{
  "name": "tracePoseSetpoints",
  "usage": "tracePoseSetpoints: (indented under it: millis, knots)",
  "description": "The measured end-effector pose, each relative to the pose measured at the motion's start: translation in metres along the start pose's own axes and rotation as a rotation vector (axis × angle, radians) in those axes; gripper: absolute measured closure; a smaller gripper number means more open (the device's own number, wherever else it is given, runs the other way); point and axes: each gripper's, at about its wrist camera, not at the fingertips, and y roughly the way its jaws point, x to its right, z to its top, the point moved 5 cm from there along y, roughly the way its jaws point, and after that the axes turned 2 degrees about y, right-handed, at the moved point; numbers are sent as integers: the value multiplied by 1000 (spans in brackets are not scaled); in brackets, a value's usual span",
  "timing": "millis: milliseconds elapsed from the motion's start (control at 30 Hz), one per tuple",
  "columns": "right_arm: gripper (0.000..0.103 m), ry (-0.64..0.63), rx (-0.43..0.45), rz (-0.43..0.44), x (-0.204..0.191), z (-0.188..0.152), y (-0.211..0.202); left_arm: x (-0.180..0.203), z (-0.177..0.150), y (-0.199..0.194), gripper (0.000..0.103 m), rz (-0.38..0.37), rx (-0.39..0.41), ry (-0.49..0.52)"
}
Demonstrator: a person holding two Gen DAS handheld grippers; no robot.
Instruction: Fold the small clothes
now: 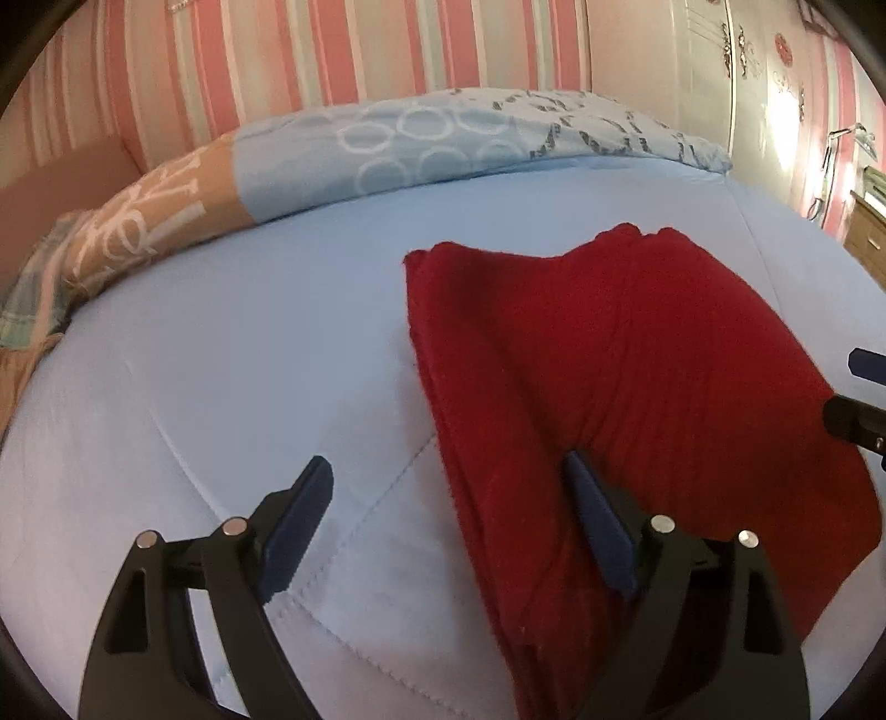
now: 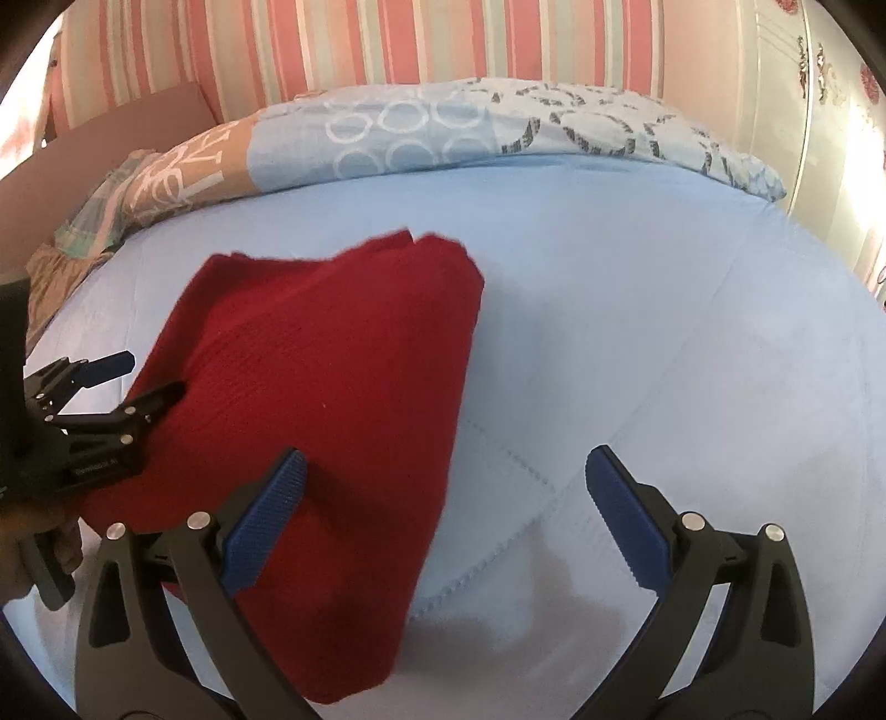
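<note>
One red knitted garment (image 1: 637, 360) lies folded into a narrow stack on the light-blue bedspread (image 1: 221, 360), so most folding looks done. Left gripper (image 1: 448, 498) and right gripper (image 2: 446, 487) both gape over it, gripping nothing.

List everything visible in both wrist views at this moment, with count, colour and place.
sweater: one, red, folded, on the bed sheet.
bed sheet: one, light blue, under the sweater.
pillow: one, patterned blue and tan, at the far edge by the wall.
wall: pink and white stripes, behind the bed.
left hand-held gripper: black, blue pads, open, over the sweater's left edge.
right hand-held gripper: black, blue pads, open, over the sweater's right edge.
</note>
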Motion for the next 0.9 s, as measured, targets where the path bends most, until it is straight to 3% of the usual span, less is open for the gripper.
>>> tracePoseSetpoints:
  millis: [133,233,400,500,633,733,800,900]
  knots:
    - [3,-58,13,-37,-5,-8,9,3,-9,1,11,39,30,-25]
    - [3,-106,31,-54,-6,-14,14,-8,-14,7,4,3,9,-81]
    - [3,-95,14,-64,-5,-5,8,-14,-8,4,4,-44,8,-113]
    - [3,-45,20,-34,0,12,-2,-21,8,-7,4,-99,-15,-168]
    - [3,20,21,15,8,35,-3,-20,25,-16,2,-100,-25,-176]
    - [3,68,-9,55,12,44,5,-27,27,-11,2,-153,-67,-270]
    - [3,142,-64,135,15,44,16,-27,23,-3,2,-229,-120,-336]
    - [3,197,-111,179,19,40,25,-26,14,7,2,-296,-182,-382]
